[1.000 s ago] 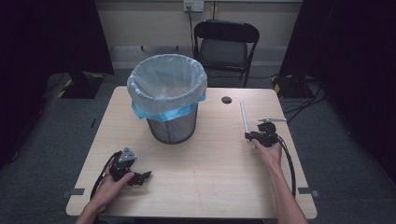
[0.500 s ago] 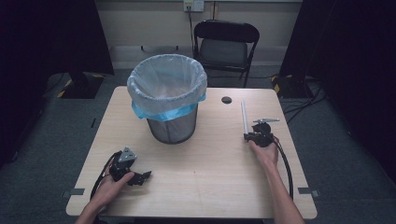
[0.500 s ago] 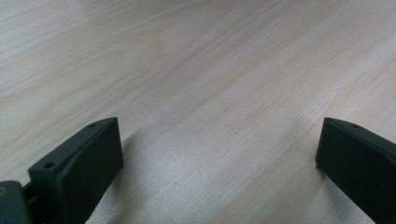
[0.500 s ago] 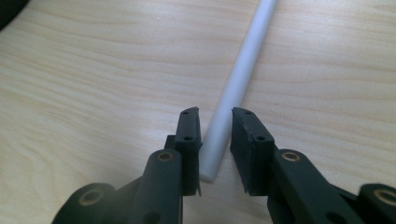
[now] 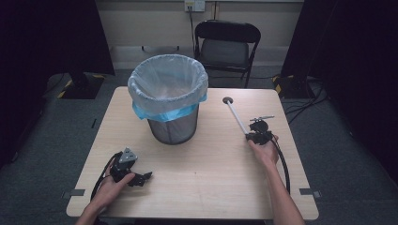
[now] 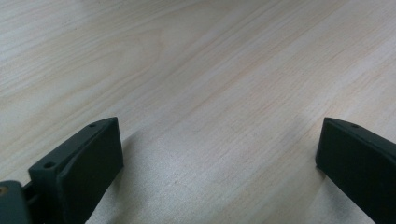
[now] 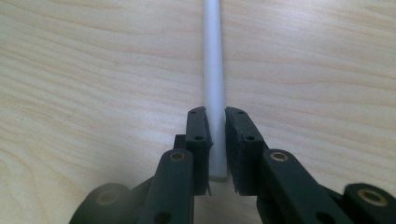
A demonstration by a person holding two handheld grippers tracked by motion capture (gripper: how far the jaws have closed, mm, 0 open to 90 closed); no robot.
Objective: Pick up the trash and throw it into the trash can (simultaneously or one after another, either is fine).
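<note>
On the worktop (image 5: 197, 187), seen from the high view:
Right gripper (image 5: 253, 136): near the right edge, at the near end of a white rod (image 5: 237, 118); its jaws have just been closing with the rod between them.
White rod: lies flat, running away from the gripper toward a dark round hole (image 5: 228, 100) in the worktop.
Left gripper (image 5: 143, 177): near the front left corner, jaws apart, holding nothing.
Waste bin (image 5: 171, 119): upright mesh bin with a plastic liner, well apart from both grippers.

Left gripper view:
Left gripper (image 6: 219, 154): jaws wide, bare wood between them.

Right gripper view:
Right gripper (image 7: 217, 140): jaws narrow, pads pressing both sides of the white rod (image 7: 214, 65) at its end.
</note>
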